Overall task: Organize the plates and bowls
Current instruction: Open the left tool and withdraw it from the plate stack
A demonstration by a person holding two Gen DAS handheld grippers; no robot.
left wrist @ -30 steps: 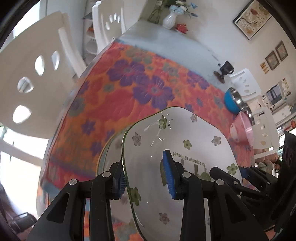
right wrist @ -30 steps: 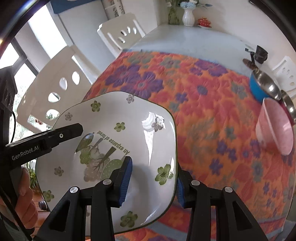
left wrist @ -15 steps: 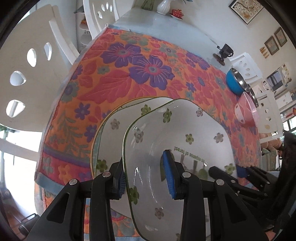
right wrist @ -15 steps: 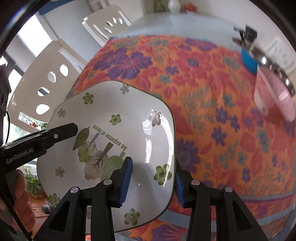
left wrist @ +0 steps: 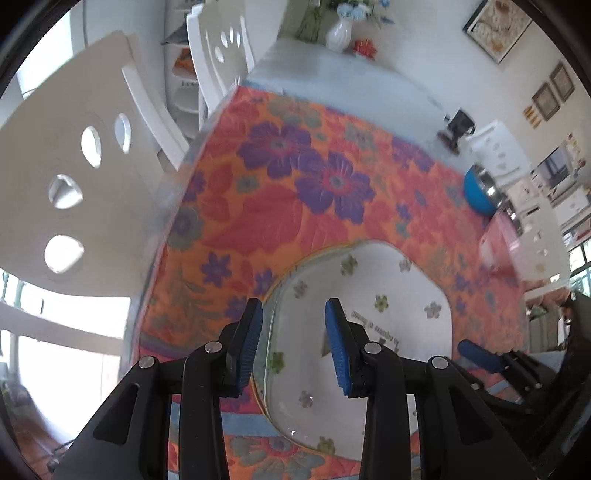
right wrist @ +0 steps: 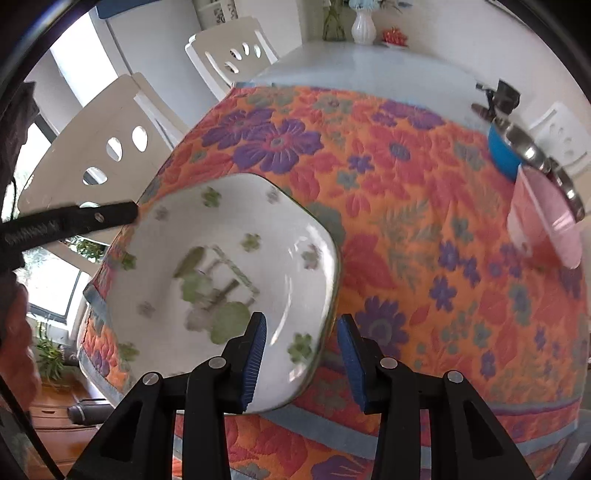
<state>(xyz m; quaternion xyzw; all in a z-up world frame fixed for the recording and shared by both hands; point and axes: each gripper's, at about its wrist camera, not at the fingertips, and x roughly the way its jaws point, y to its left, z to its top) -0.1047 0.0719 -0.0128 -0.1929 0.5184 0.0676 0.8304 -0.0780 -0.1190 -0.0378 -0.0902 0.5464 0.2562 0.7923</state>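
Left wrist view: the left gripper (left wrist: 293, 345) hangs over the near edge of the floral tablecloth (left wrist: 280, 206), its blue-padded jaws spread apart with nothing between them. Straight ahead of the fingers lies the white flowered plate (left wrist: 373, 295), flat on the cloth; a second rim peeks out along its left side, so it looks stacked on another plate, though the blur makes that hard to confirm. Beyond the plate, toward the cloth's far right edge, sit the blue bowl (left wrist: 478, 195) with a metal rim and, just in front of it, the pink bowl (left wrist: 500, 243). The right gripper's blue pad shows just off the plate's right side. A white chair (left wrist: 74, 184) stands left of the cloth; a white vase (left wrist: 338, 33) stands at the table's far end.

Right wrist view: the right gripper (right wrist: 301, 356) is spread wide too, gripping nothing. The plate's right rim sits in line with the gap, with no pad seen pressing on it. The plate (right wrist: 221, 258) lies on the cloth's near left corner, motion-blurred. The left gripper's black finger reaches to the plate's far left rim. The blue bowl (right wrist: 504, 155) and pink bowl (right wrist: 543, 218) sit well apart from the plate, at the cloth's right edge.
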